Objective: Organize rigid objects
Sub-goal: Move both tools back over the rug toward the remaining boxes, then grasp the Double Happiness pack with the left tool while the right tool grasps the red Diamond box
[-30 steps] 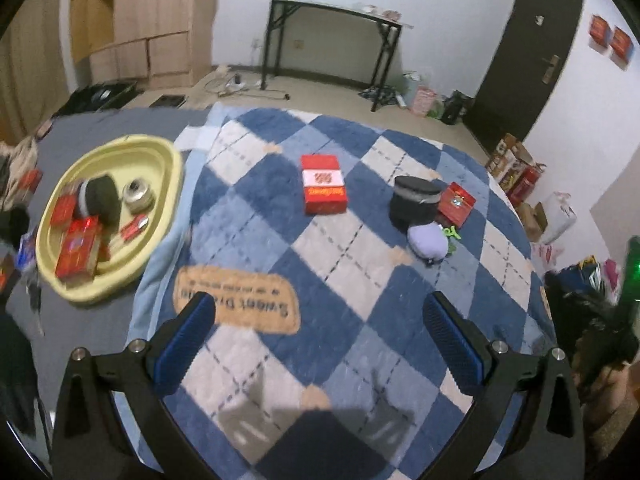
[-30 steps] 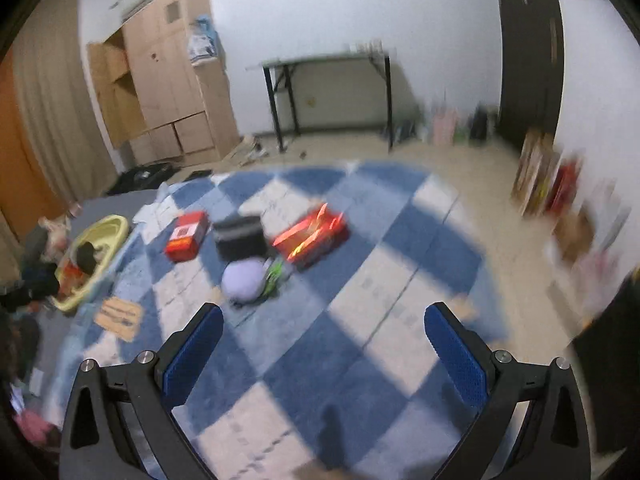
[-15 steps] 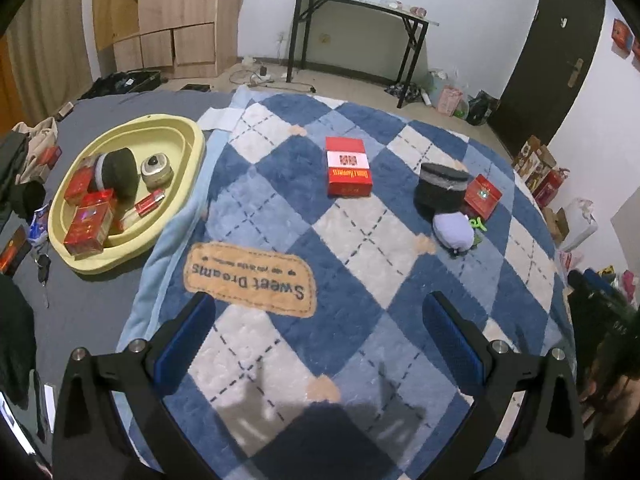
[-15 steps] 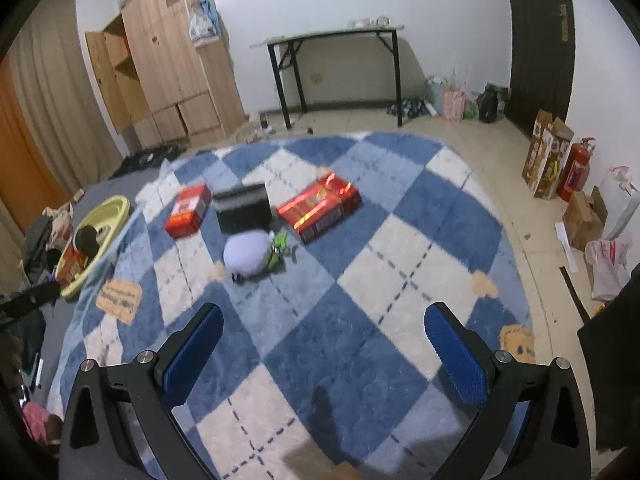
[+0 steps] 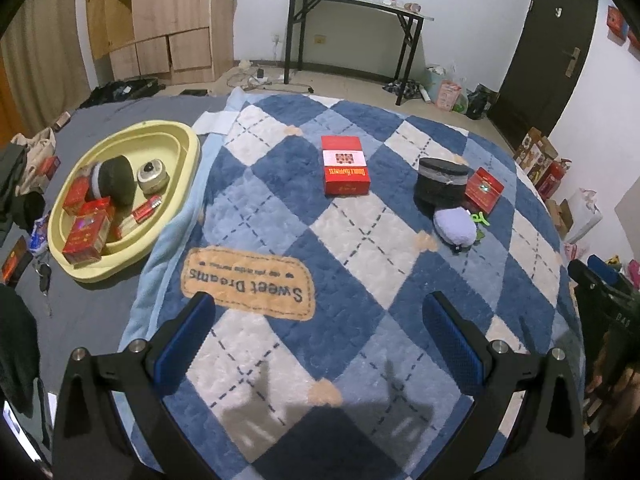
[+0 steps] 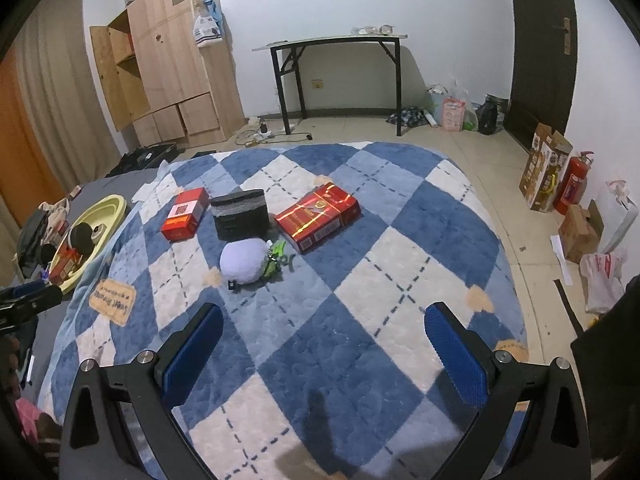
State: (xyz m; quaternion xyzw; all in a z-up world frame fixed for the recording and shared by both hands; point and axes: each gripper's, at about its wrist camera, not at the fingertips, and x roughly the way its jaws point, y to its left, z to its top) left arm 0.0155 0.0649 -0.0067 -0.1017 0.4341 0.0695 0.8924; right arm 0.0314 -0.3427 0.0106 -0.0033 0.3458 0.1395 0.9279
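Observation:
A red box [image 5: 345,165] lies on the blue checked blanket [image 5: 360,264]; it also shows in the right wrist view [image 6: 185,214]. A dark round case [image 5: 441,181], a shiny red box [image 5: 484,189], a lilac plush [image 5: 455,225] and a green clip [image 5: 480,218] sit to its right. In the right wrist view they are the case [image 6: 240,216], red box [image 6: 318,216], plush [image 6: 245,261] and clip [image 6: 276,258]. A yellow tub [image 5: 188,152] at the left holds several red boxes and a jar. My left gripper [image 5: 318,340] and right gripper [image 6: 320,344] are open and empty above the blanket.
A tan "Sweet Dreams" label [image 5: 248,284] is sewn on the blanket. Clothes and keys [image 5: 42,276] lie on the grey sheet at left. A black table [image 6: 340,76], wooden wardrobe [image 6: 172,64], dark door [image 6: 540,48], boxes and a fire extinguisher [image 6: 572,184] stand beyond.
Both grippers have drawn back and steadied; the left view has shifted so the tub and boxes sit lower and more central. The right view is no longer blurred. Both stay open.

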